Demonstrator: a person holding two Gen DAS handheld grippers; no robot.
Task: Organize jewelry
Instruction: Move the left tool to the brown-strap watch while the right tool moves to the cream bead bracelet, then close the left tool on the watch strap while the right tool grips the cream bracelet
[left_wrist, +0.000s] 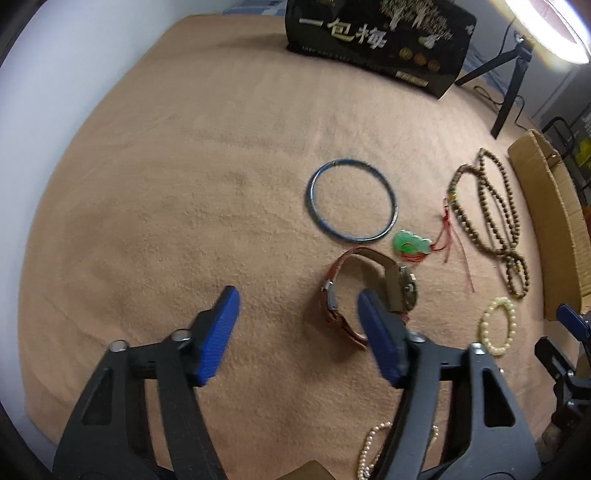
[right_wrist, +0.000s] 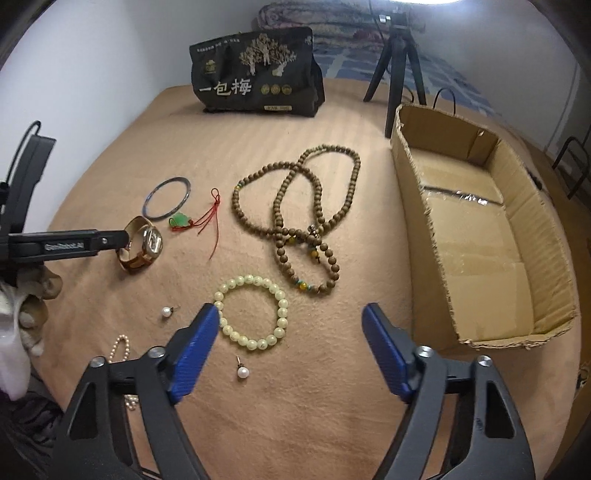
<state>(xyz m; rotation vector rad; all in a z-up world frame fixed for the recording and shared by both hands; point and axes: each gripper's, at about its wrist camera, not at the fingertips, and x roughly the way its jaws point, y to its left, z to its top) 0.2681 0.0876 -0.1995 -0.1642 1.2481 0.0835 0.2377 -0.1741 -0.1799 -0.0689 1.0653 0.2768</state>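
— What's cut off for you, biggest first?

— The tan fleecy blanket (left_wrist: 184, 166) runs out of both views at the near edge. The open brown cardboard box (right_wrist: 424, 236) on the right shows its whole floor, but its near corner is torn and its outer right wall is hidden. The black printed bag (right_wrist: 255, 81) stands at the far edge beside a black tripod (right_wrist: 397, 62), whose top is lost in lamp glare.

— And the jewelry?

— The long string of brown wooden beads (right_wrist: 235, 201) lies in crossed loops between the box and everything else, all visible. The thin blue bangle (left_wrist: 309, 195) lies flat and clear. The gold watch on a brown leather strap (left_wrist: 406, 288) stands on its side; one finger of my left tongs (left_wrist: 295, 295) covers part of its strap and seems to sit inside the loop, though I can't tell if it touches. Those tongs gape, gripping nothing; the other finger is over bare blanket.

— The right ones?

— My right tongs (right_wrist: 291, 308) are spread wide, empty. The pale green bead bracelet (right_wrist: 251, 277) lies between the fingers, and the left finger hides its near-left beads.

— Smaller bits?

— The green carved pendant on a red cord (right_wrist: 181, 220) lies just beside the bangle. A white pearl strand (right_wrist: 120, 343) disappears under my tongs. Two pearl earrings (right_wrist: 167, 312) (right_wrist: 242, 372) lie loose near the bracelet.

— Free room?

— Wide bare blanket on the left and in front of the bag.
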